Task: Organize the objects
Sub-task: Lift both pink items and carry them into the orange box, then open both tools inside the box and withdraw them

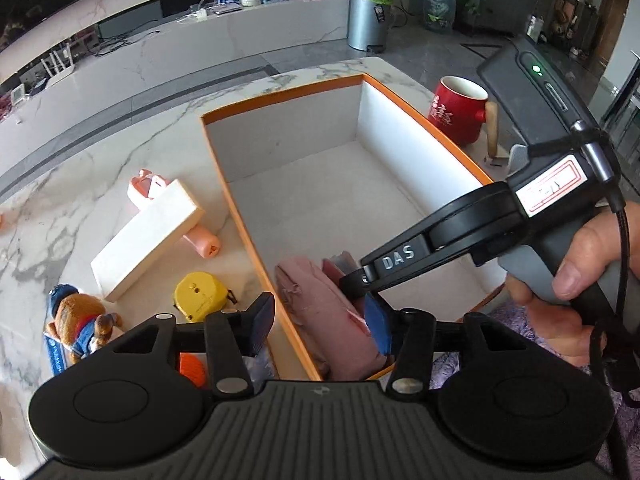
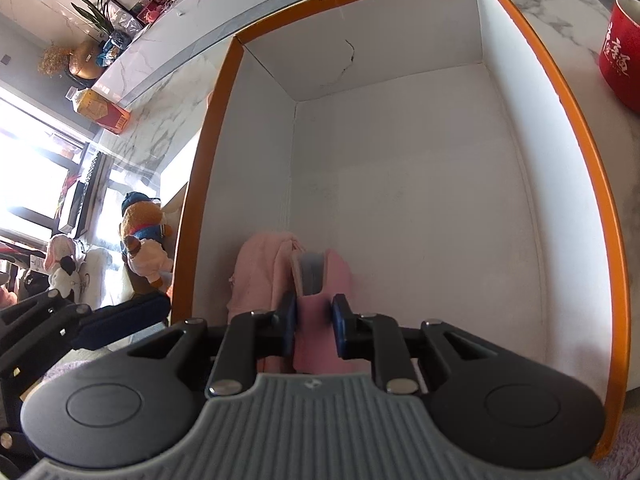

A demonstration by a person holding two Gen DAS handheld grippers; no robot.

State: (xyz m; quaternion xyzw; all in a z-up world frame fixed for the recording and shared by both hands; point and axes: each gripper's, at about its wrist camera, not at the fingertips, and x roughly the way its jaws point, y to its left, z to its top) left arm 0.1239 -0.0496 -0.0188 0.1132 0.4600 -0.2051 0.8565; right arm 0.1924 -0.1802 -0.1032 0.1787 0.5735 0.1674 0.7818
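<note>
A white marble table (image 1: 120, 152) carries an open box (image 1: 420, 120) with an orange rim and white walls. In the box's near corner lies a pink folded cloth (image 2: 256, 268) beside a pink pouch (image 2: 320, 320). The right gripper (image 2: 314, 324) reaches into the box, its fingers narrow and pressed on the pouch. The left gripper (image 1: 320, 320) hangs over the box's near rim, fingers wide with nothing between them. Left of the box sit a white block (image 1: 148, 236), a yellow tape measure (image 1: 200, 296) and a teddy bear (image 1: 80, 324). A red mug (image 1: 460, 108) stands right of the box.
</note>
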